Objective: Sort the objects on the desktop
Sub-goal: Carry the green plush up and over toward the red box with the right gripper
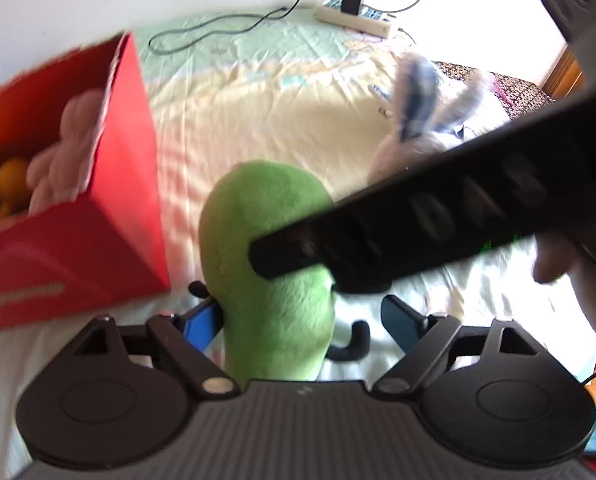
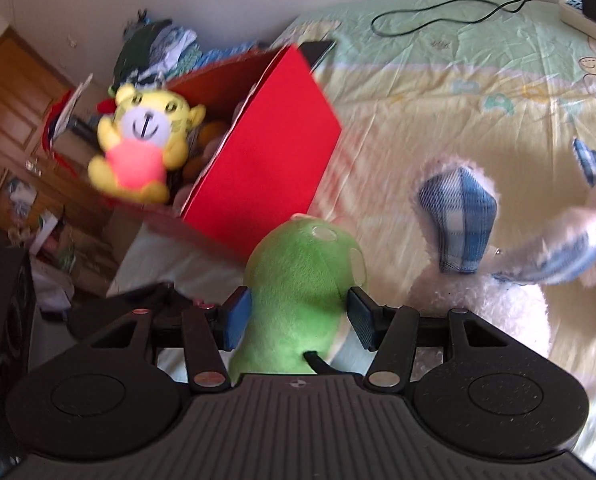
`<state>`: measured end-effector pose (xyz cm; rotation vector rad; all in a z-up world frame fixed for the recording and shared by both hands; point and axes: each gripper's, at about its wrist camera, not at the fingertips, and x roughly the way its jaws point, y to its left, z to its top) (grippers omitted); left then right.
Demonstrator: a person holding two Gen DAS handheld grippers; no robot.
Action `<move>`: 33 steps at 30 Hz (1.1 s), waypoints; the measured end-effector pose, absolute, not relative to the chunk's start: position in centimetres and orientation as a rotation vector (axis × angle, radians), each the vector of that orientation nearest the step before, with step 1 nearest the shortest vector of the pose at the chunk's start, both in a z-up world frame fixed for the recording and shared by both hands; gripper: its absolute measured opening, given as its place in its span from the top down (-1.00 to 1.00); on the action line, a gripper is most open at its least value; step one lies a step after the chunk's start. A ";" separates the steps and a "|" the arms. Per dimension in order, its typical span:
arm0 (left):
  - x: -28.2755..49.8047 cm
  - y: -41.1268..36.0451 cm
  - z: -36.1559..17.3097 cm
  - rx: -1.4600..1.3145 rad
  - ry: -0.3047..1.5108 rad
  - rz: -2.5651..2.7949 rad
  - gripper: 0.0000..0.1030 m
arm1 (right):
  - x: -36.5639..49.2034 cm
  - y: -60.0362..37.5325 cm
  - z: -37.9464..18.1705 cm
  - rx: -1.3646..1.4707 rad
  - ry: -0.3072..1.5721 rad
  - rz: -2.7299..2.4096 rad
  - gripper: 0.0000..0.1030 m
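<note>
A green plush toy [image 1: 270, 248] lies on the bedsheet between the jaws of my left gripper [image 1: 303, 320], which stands open around it with a gap on the right side. My right gripper [image 2: 298, 316] has both blue pads against the same green plush [image 2: 298, 280] and is shut on it; its black finger crosses the left wrist view [image 1: 417, 220]. A red box [image 2: 266, 148] stands left of the plush and also shows in the left wrist view [image 1: 78, 220]. A yellow tiger plush [image 2: 142, 144] is blurred in the air over the box opening.
A white rabbit plush with blue plaid ears [image 2: 497, 280] lies right of the green plush. A pink plush [image 1: 66, 148] and an orange item [image 1: 12, 180] sit in the box. A power strip with a charger [image 1: 357, 12] and a black cable [image 1: 218, 32] lie at the far edge.
</note>
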<state>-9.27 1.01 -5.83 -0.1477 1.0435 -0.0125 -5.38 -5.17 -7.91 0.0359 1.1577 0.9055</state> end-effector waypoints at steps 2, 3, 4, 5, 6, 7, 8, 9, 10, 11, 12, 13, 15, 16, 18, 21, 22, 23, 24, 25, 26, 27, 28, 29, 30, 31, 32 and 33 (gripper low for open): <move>-9.9 1.6 -6.4 -0.181 1.068 -0.016 -0.66 | -6.1 -4.7 -8.2 0.028 1.172 0.915 -0.11; -10.2 1.7 -6.7 -0.198 1.081 -0.016 -0.66 | -6.4 -4.5 -8.5 0.030 1.187 0.917 -0.11; -10.5 1.9 -6.9 -0.214 1.094 -0.018 -0.66 | -6.5 -4.3 -8.6 0.032 1.203 0.918 -0.11; -11.0 1.8 -7.2 -0.223 1.102 -0.021 -0.66 | -6.8 -4.1 -8.8 0.035 1.218 0.921 -0.12; -11.5 1.6 -7.3 -0.223 1.106 -0.022 -0.66 | -6.9 -4.0 -8.9 0.039 1.226 0.928 -0.14; -11.9 2.0 -7.6 -0.218 1.108 -0.021 -0.64 | -6.9 -3.8 -9.0 0.042 1.234 0.935 -0.15; -11.9 2.1 -7.6 -0.214 1.107 -0.017 -0.64 | -6.9 -3.7 -9.1 0.051 1.248 0.940 -0.15; -12.4 2.3 -7.7 -0.212 1.106 -0.013 -0.64 | -6.9 -3.6 -9.2 0.061 1.259 0.943 -0.14; -12.7 2.4 -7.7 -0.211 1.106 -0.001 -0.68 | -6.7 -3.5 -9.4 0.073 1.271 0.950 -0.13; -13.0 2.6 -7.8 -0.207 1.106 0.015 -0.68 | -6.9 -3.4 -9.4 0.091 1.292 0.963 -0.13; -13.3 2.9 -7.8 -0.202 1.107 0.033 -0.68 | -6.9 -3.3 -9.6 0.111 1.319 0.978 -0.13; -13.5 3.2 -7.8 -0.195 1.109 0.054 -0.68 | -6.9 -3.0 -9.9 0.128 1.341 0.992 -0.12; -14.0 4.1 -7.7 -0.190 1.106 0.099 -0.69 | -7.1 -2.3 -10.4 0.147 1.362 1.014 -0.12; -14.2 4.7 -7.7 -0.196 1.105 0.117 -0.72 | -7.2 -2.0 -10.7 0.163 1.369 1.021 -0.12; -14.6 5.9 -7.5 -0.200 1.102 0.169 -0.76 | -7.1 -1.6 -11.2 0.232 1.398 1.052 -0.12; -15.2 7.3 -7.2 -0.213 1.100 0.213 -0.88 | -7.2 -1.1 -11.5 0.286 1.406 1.089 -0.12; -15.3 8.2 -7.3 -0.229 1.101 0.212 -0.89 | -7.4 -1.0 -11.3 0.285 1.400 1.100 -0.12; -15.5 8.4 -7.2 -0.233 1.102 0.210 -0.89 | -7.5 -1.0 -11.0 0.285 1.387 1.108 -0.11; -15.5 8.7 -7.2 -0.226 1.102 0.209 -0.88 | -7.6 -1.2 -10.7 0.291 1.369 1.115 -0.11; -15.2 8.7 -6.9 -0.209 1.097 0.208 -0.88 | -7.6 -1.6 -10.3 0.298 1.346 1.125 -0.11; -15.4 8.7 -6.7 -0.190 1.090 0.210 -0.87 | -7.6 -2.0 -9.8 0.304 1.321 1.135 -0.11; -14.7 8.9 -7.2 -0.174 1.083 0.216 -0.86 | -7.4 -2.5 -9.4 0.314 1.298 1.146 -0.11; -14.8 8.9 -7.2 -0.167 1.079 0.225 -0.86 | -7.3 -3.0 -9.2 0.325 1.278 1.146 -0.09; -14.8 9.2 -7.1 -0.170 1.079 0.231 -0.86 | -7.1 -3.6 -9.1 0.324 1.254 1.129 -0.06; -14.8 9.4 -7.0 -0.177 1.080 0.236 -0.86 | -6.9 -4.0 -9.0 0.295 1.235 1.096 -0.07; -14.7 9.7 -7.0 -0.180 1.079 0.244 -0.86 | -6.8 -4.0 -9.2 0.245 1.229 1.049 -0.07; -14.6 9.8 -7.1 -0.175 1.081 0.256 -0.87 | -6.7 -4.0 -9.6 0.197 1.230 1.000 -0.01; -14.5 9.9 -7.1 -0.169 1.087 0.264 -0.88 | -6.5 -4.1 -10.1 0.195 1.240 0.985 0.25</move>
